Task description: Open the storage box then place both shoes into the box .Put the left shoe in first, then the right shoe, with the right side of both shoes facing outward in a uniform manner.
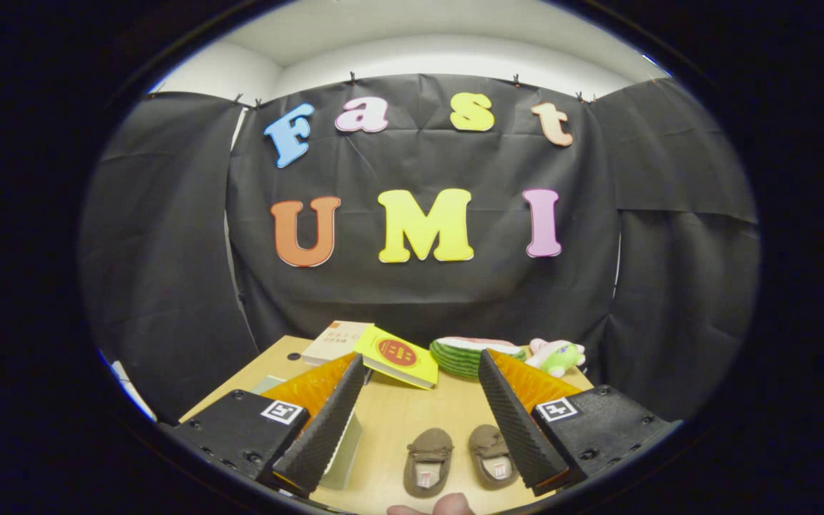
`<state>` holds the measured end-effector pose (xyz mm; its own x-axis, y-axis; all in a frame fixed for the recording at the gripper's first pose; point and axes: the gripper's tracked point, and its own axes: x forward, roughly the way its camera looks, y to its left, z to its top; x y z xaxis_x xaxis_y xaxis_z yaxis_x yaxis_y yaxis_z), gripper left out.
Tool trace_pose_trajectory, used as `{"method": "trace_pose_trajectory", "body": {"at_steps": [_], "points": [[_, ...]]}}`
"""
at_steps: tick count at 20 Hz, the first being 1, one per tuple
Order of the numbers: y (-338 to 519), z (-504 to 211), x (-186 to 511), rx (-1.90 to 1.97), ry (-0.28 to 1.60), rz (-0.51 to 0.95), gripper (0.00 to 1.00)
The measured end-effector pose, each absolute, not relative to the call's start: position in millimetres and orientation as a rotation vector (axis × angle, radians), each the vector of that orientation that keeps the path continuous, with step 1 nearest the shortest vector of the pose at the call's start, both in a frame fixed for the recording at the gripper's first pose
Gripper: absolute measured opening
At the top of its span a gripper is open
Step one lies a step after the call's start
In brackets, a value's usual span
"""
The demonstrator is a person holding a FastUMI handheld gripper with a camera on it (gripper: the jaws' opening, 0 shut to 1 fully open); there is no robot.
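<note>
The claw [420, 368] gapes wide, gripping nothing. Two small brown slipper-like shoes [462, 459] lie side by side between its fingers on the wooden table [412, 415].

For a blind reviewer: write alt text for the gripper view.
The gripper hangs open above a wooden table, its fingers spread around two small brown shoes lying side by side. Beyond them lie a yellow book and a watermelon-slice toy.

Black ribbed claw [419, 372], orange-backed fingers

Two books [373, 349], a watermelon slice toy [471, 354] and a soft green toy [558, 355] sit far back on the desk [398, 415].
</note>
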<state>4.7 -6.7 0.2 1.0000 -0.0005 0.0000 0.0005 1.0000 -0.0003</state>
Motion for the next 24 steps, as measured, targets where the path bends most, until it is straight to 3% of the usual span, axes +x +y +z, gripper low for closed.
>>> {"method": "trace_pose_trajectory", "body": {"at_steps": [11,24], "points": [[0.6,-17.8,8.6,0.01,0.071,0.062,1.0],[69.9,-125.3,21.5,0.13,0.401,0.368,1.0]]}}
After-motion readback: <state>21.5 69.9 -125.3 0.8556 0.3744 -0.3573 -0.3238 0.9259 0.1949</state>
